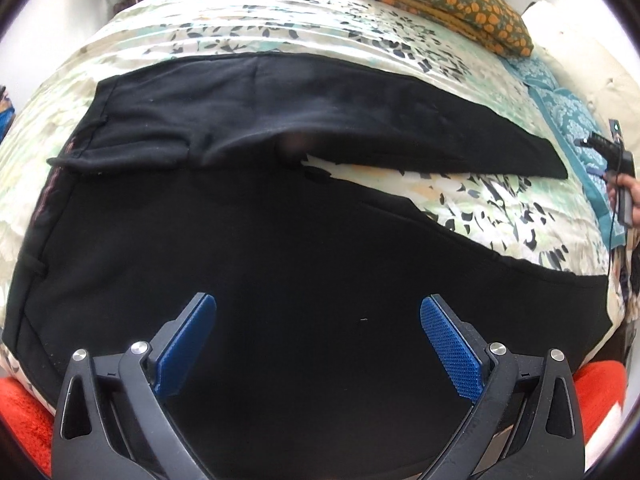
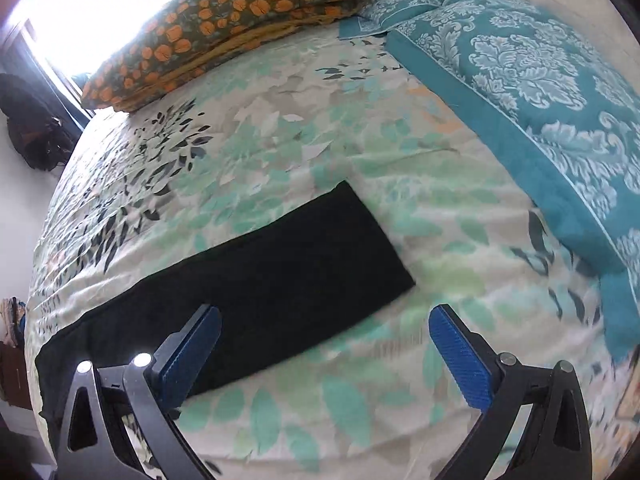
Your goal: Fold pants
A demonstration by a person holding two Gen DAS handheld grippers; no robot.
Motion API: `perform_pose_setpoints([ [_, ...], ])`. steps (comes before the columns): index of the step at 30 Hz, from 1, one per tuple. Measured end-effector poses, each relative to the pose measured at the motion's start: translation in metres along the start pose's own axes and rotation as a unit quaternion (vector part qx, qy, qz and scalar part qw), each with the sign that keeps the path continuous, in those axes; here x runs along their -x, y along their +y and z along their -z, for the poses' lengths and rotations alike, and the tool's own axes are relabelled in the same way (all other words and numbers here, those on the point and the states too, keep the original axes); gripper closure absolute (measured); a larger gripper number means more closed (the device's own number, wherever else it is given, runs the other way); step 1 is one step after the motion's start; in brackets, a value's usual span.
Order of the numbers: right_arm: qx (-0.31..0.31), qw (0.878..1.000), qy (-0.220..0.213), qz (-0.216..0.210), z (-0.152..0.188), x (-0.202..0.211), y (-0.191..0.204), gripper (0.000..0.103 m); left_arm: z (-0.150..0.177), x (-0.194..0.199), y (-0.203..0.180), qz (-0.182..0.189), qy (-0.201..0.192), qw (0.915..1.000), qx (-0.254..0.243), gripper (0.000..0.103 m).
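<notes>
Black pants (image 1: pixel 240 240) lie spread flat on the bed, waistband at the left, two legs running to the right with a gap of bedspread between them. My left gripper (image 1: pixel 318 308) is open and empty, hovering over the near leg close to the bed's front edge. In the right wrist view one black pant leg (image 2: pixel 280 272) ends in a hem at mid-frame. My right gripper (image 2: pixel 324 320) is open and empty, just above the bedspread beside that leg's near edge. The right gripper also shows in the left wrist view (image 1: pixel 612 168), at the far right.
The bed has a leaf-print bedspread (image 2: pixel 320 140). An orange-flowered pillow (image 2: pixel 224 12) lies at the far side, teal patterned pillows (image 2: pixel 540 92) at the right. Red fabric (image 1: pixel 24 420) shows below the bed's front edge. A bright window (image 2: pixel 100 8) is at the back left.
</notes>
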State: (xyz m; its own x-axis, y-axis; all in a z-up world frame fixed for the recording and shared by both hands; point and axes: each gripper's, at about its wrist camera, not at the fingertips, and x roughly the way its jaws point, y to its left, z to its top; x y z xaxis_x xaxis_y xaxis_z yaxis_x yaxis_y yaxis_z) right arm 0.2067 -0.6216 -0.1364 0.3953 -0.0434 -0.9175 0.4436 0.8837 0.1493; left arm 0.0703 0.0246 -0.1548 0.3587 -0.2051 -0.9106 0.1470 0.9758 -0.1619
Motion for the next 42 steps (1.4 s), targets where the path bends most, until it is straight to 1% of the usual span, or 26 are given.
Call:
perform_pose_setpoints([
  [2,0.008,1.000,0.015,0.013,-0.022,-0.026,-0.004,0.003,0.001,-0.005,-0.003,-0.009,0.010,0.9999,-0.008,0.001],
  [4,0.014,0.999,0.022,0.026,-0.039,-0.050,-0.007,0.028,0.002,-0.008,-0.005,-0.016,0.018,0.9997,-0.011,0.001],
  [5,0.014,0.999,0.026,0.032,-0.045,-0.061,-0.009,0.032,0.002,-0.010,-0.004,-0.017,0.022,0.9996,-0.009,0.001],
  [6,0.016,0.999,0.031,0.039,-0.050,-0.073,-0.009,0.034,0.002,-0.011,-0.004,-0.017,0.028,0.9995,-0.005,0.001],
  [10,0.032,0.997,0.034,0.058,-0.059,-0.107,-0.006,0.034,0.006,-0.016,-0.005,-0.030,0.041,0.9987,-0.004,0.001],
  [11,0.033,0.997,0.039,0.057,-0.059,-0.114,-0.007,0.034,0.007,-0.018,-0.005,-0.035,0.043,0.9984,-0.007,0.001],
  [12,0.033,0.997,0.045,0.052,-0.059,-0.119,-0.008,0.037,0.008,-0.019,-0.007,-0.040,0.046,0.9981,-0.011,0.001],
  [13,0.034,0.998,0.043,0.040,-0.057,-0.119,-0.008,0.069,0.008,-0.018,-0.008,-0.042,0.048,0.9979,-0.013,0.001],
  [14,0.039,0.998,0.032,0.034,-0.056,-0.113,-0.007,0.091,0.008,-0.017,-0.010,-0.040,0.048,0.9980,-0.014,0.001],
  [15,0.047,0.998,0.014,0.038,-0.054,-0.102,-0.005,0.097,0.008,-0.015,-0.011,-0.035,0.045,0.9982,-0.014,0.001],
  [17,0.068,0.998,-0.015,0.000,-0.046,-0.070,0.001,0.097,0.006,-0.011,-0.014,-0.026,0.036,0.9989,-0.014,0.001],
  [18,0.084,0.996,-0.030,-0.012,-0.038,-0.049,0.007,0.097,0.005,-0.008,-0.015,-0.024,0.030,0.9992,-0.013,0.001],
  [19,0.096,0.994,-0.043,-0.033,-0.028,-0.027,0.012,0.097,0.003,-0.005,-0.015,-0.020,0.024,0.9995,-0.010,0.001],
  [22,0.134,0.984,-0.073,-0.087,0.020,0.045,0.032,0.097,-0.001,0.005,-0.018,-0.004,0.003,1.0000,-0.001,0.001],
  [24,0.161,0.976,-0.090,-0.118,0.069,0.094,0.046,0.097,-0.002,0.011,-0.020,0.004,-0.009,0.9999,-0.003,0.001],
  [26,0.165,0.970,-0.097,-0.153,0.126,0.135,0.053,0.097,-0.005,0.013,-0.020,0.004,-0.015,0.9999,-0.003,0.001],
  [29,0.159,0.967,-0.105,-0.170,0.222,0.180,0.049,0.097,-0.010,0.011,-0.016,-0.008,-0.016,0.9998,0.001,0.001],
  [31,0.124,0.971,-0.101,-0.178,0.278,0.193,0.038,0.097,-0.014,0.007,-0.013,-0.006,-0.011,0.9998,0.013,0.001],
  [33,0.082,0.977,-0.101,-0.169,0.325,0.196,0.023,0.097,-0.018,0.006,-0.006,0.003,-0.002,0.9995,0.030,0.001],
  [34,0.064,0.980,-0.101,-0.161,0.344,0.197,0.018,0.097,-0.021,0.006,-0.002,0.009,0.002,0.9992,0.038,0.001],
  [36,0.034,0.983,-0.111,-0.143,0.372,0.198,0.008,0.097,-0.028,0.007,0.005,0.021,0.004,0.9985,0.050,0.001],
  [38,0.006,0.983,-0.120,-0.137,0.384,0.201,-0.001,0.097,-0.039,0.007,0.010,0.037,0.005,0.9970,0.067,0.001],
  [40,-0.003,0.981,-0.139,-0.134,0.382,0.209,-0.006,0.097,-0.057,0.007,0.013,0.066,0.007,0.9942,0.085,0.001],
  [42,-0.003,0.980,-0.144,-0.136,0.378,0.212,-0.009,0.097,-0.077,0.004,0.012,0.100,0.015,0.9900,0.098,0.001],
])
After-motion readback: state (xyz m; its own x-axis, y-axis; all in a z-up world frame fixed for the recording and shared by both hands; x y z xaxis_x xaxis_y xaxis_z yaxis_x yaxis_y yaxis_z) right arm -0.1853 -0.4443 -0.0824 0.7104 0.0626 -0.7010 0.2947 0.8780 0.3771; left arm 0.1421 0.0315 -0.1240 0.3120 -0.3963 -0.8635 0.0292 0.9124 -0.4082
